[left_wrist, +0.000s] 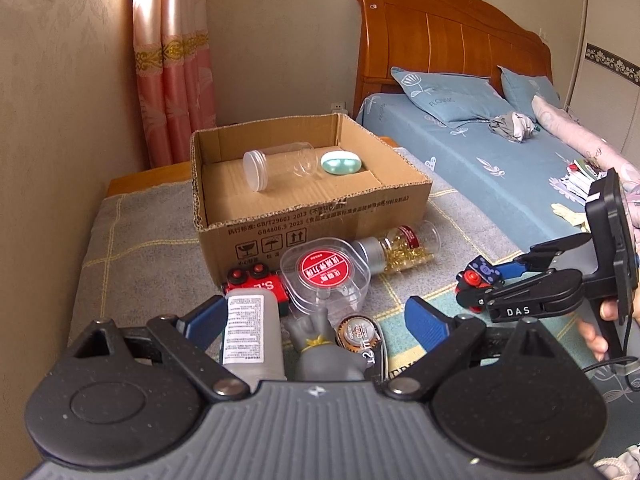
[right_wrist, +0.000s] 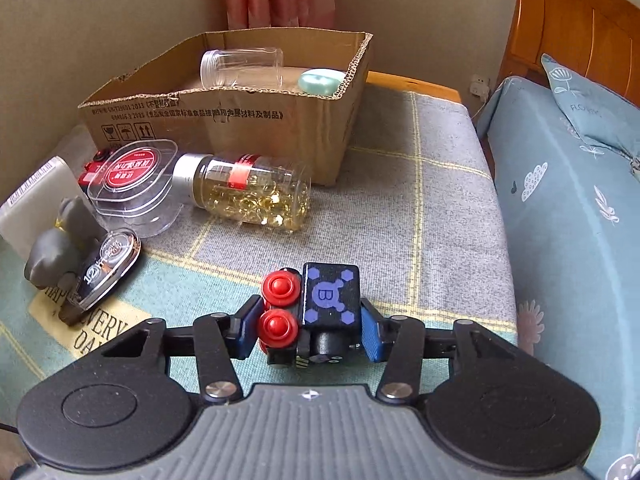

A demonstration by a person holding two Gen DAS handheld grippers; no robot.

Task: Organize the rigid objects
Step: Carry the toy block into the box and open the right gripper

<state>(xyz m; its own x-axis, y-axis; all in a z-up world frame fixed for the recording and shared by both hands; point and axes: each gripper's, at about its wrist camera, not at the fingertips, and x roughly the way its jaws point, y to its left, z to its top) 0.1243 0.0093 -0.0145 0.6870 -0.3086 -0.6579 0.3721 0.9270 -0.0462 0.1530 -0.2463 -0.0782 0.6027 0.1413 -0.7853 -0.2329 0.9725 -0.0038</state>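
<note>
My right gripper (right_wrist: 310,330) is shut on a black toy train car (right_wrist: 328,300) with red wheels, low over the blanket; in the left wrist view this gripper (left_wrist: 480,280) and the car (left_wrist: 478,274) are at the right. My left gripper (left_wrist: 312,316) is open, its jaws astride a white bottle (left_wrist: 250,336), a grey figurine (left_wrist: 320,344) and a tape dispenser (left_wrist: 358,332), touching none. The cardboard box (left_wrist: 320,224) holds a clear jar (left_wrist: 276,164) and a mint case (left_wrist: 340,162).
In front of the box lie a red toy car (left_wrist: 256,284), a clear container with a red lid (left_wrist: 324,272) and a capsule bottle (left_wrist: 400,248). A bed (left_wrist: 480,152) stands to the right, a wall to the left. A hand (left_wrist: 600,332) holds the right gripper.
</note>
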